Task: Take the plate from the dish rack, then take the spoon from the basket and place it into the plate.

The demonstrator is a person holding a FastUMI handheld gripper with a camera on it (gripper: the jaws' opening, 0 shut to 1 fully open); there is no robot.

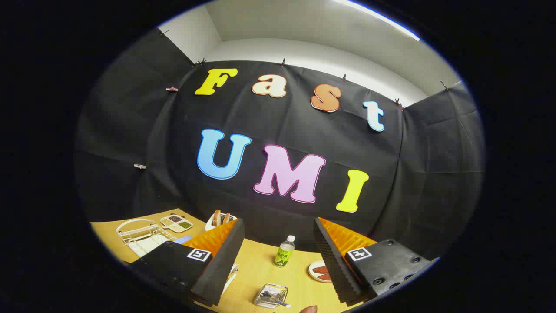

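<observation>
1. The gripper [278,261] was raised and pointed forward, roughly level.
2. Its two fingers [217,265] stood wide apart, jaws fully spread.
3. Nothing was held between the fingers.
4. Both orange-backed, black-padded fingers were angled inward toward their tips.

The gripper [278,261] hung above the worktop [256,269] with its jaws wide apart and empty. Between them stood a bottle [284,251], and nearer lay a basket [271,295] holding a spoon [275,298]. The dish rack [140,237] stood far left.

White wire dish rack [141,234] sits on smooth wood-look table [260,269]; matt black cloth wall [282,143].
</observation>
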